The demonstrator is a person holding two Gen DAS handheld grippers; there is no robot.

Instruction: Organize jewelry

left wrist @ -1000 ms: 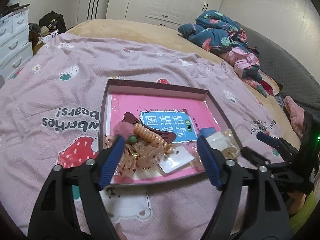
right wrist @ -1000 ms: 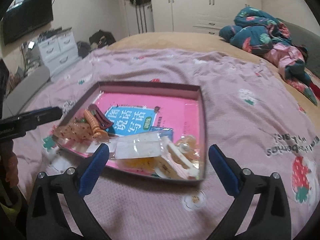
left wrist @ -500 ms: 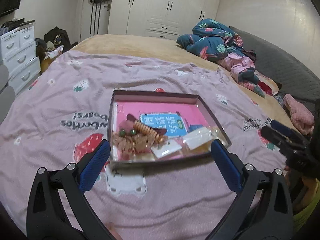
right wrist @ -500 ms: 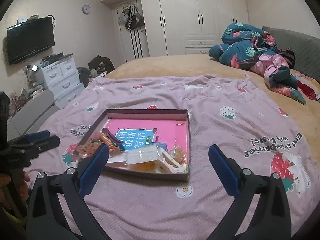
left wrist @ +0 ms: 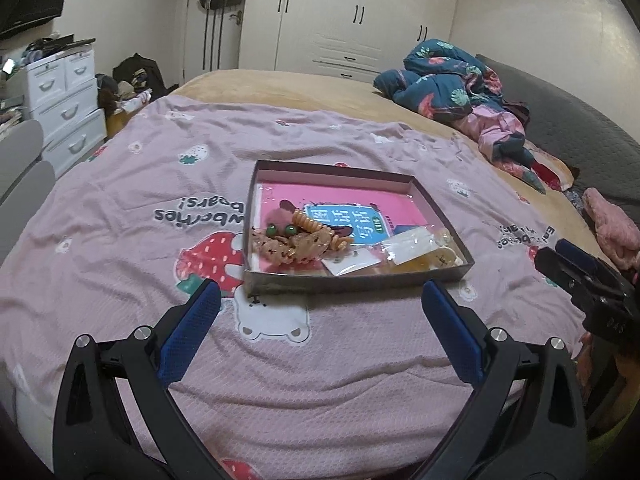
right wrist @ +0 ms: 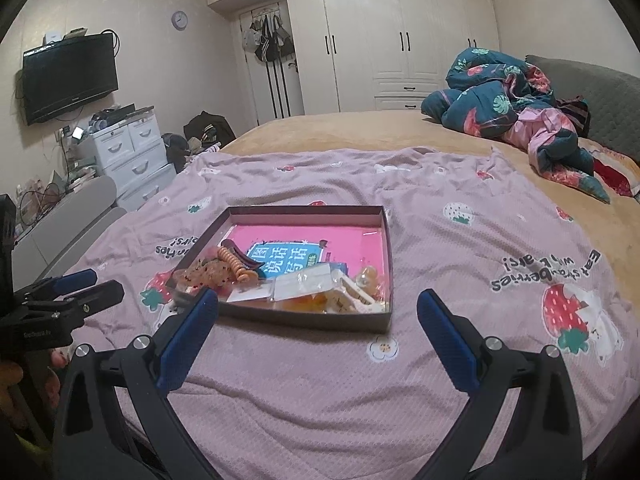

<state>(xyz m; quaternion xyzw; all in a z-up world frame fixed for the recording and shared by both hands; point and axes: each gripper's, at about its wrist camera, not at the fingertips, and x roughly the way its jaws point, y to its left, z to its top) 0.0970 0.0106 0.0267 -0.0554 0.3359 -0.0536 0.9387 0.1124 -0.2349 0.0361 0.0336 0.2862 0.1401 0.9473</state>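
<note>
Hovering over the bed's pink blanket (left wrist: 120, 216) reading "berries bears!": left gripper (left wrist: 320, 316) and right gripper (right wrist: 318, 318), jaws apart, empty. Lying beyond: jewelry tray (left wrist: 356, 282), Chinese-lettered blue label (left wrist: 346, 222) inside.

A pink strawberry-print blanket (right wrist: 440, 240) covers the near part of the bed (right wrist: 360, 128), tan at its far end. A heap of blue and pink bedding (right wrist: 508, 112) lies at the bed's far right corner. White wardrobes (right wrist: 400, 40) line the back wall. Off the bed's left edge stand white drawers (right wrist: 132, 152), beneath a wall TV (right wrist: 70, 76) and near a clock (right wrist: 179, 20).
</note>
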